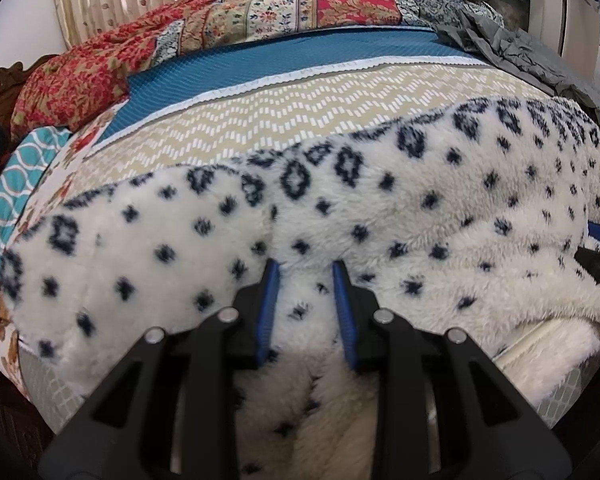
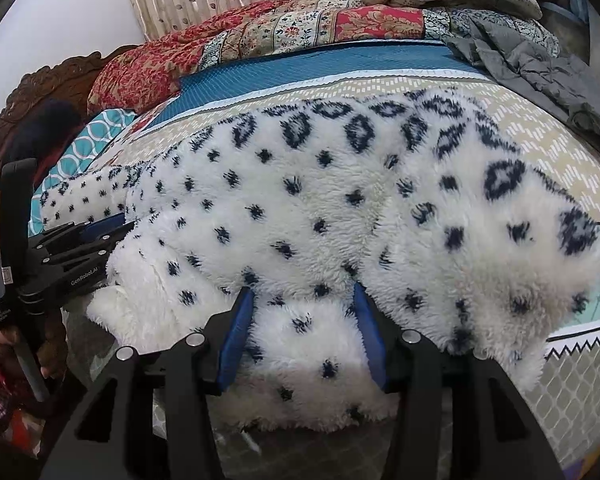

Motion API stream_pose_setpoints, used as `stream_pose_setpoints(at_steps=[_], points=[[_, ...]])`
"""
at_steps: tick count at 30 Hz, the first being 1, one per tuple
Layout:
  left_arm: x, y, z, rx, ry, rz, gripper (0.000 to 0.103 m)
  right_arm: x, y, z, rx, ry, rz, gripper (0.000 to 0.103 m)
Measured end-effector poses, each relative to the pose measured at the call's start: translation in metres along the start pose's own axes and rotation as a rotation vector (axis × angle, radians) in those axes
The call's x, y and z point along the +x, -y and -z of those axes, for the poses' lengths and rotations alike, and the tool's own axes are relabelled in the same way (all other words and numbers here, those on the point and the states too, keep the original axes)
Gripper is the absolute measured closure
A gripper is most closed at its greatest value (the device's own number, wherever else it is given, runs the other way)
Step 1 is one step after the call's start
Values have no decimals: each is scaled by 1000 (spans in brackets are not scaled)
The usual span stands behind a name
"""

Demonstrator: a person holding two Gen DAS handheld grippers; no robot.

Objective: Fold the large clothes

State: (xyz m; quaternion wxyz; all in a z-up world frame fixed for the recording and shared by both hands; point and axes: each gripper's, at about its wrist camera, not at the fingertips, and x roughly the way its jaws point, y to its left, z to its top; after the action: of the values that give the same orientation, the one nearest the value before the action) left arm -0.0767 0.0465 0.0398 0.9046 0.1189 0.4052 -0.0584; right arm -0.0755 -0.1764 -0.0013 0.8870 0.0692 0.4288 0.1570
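Observation:
A fluffy white fleece garment [image 1: 380,208] with navy diamond and dot patterns lies spread across the bed, near its front edge. My left gripper [image 1: 306,276] is shut on a narrow fold of its near hem, with the blue pads pressed into the pile. In the right wrist view the same garment [image 2: 320,184] fills the middle. My right gripper [image 2: 303,298] is shut on a thick bunch of fleece at the near edge. The left gripper [image 2: 118,232] shows at the left there, its tips buried in the garment's edge, held by a person's hand [image 2: 4,340].
The bed cover [image 1: 260,120] is beige with a white zigzag and a blue band behind. A red patchwork quilt [image 1: 80,72] and pillows are piled along the far side. A crumpled grey jacket [image 2: 540,68] lies at the far right. A carved wooden headboard [image 2: 40,80] stands at the left.

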Motion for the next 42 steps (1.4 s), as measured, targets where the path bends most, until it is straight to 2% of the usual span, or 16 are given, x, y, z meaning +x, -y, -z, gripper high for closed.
stream_pose_setpoints(at_steps=[6,9,12,13,15,17,21,24,26,28,38,42], points=[[-10,-7,-5,-12,-2,30,75,-10,-3,-4,-11,1,7,27],[-25,-19,-7,-61,3,59,68,-23,-2,-5,0,6,-1,26],[-46,-28,-2,-113,20,67,51,-41,1,-1,35,27,-13,22],[-54,-31,1,-128,33,67,42,-47,1,0,39,36,-11,19],[-67,-34,8,-150,55,79,36,-58,1,2,39,53,5,13],[-71,-36,14,-163,38,80,30,-67,2,5,38,64,12,10],[-61,-38,26,-199,-34,59,27,-69,14,11,80,47,31,10],[-52,-31,33,-191,-73,54,22,-48,36,18,158,-49,62,10],[-44,-27,36,-173,-106,42,19,-32,54,26,249,-107,19,10],[-32,-23,40,-149,-147,30,17,-32,63,31,296,-65,-25,10],[-16,-23,40,-147,-167,20,11,-21,37,29,121,-79,75,0],[-15,-23,40,-145,-168,20,11,-20,35,31,118,-78,78,-1]])
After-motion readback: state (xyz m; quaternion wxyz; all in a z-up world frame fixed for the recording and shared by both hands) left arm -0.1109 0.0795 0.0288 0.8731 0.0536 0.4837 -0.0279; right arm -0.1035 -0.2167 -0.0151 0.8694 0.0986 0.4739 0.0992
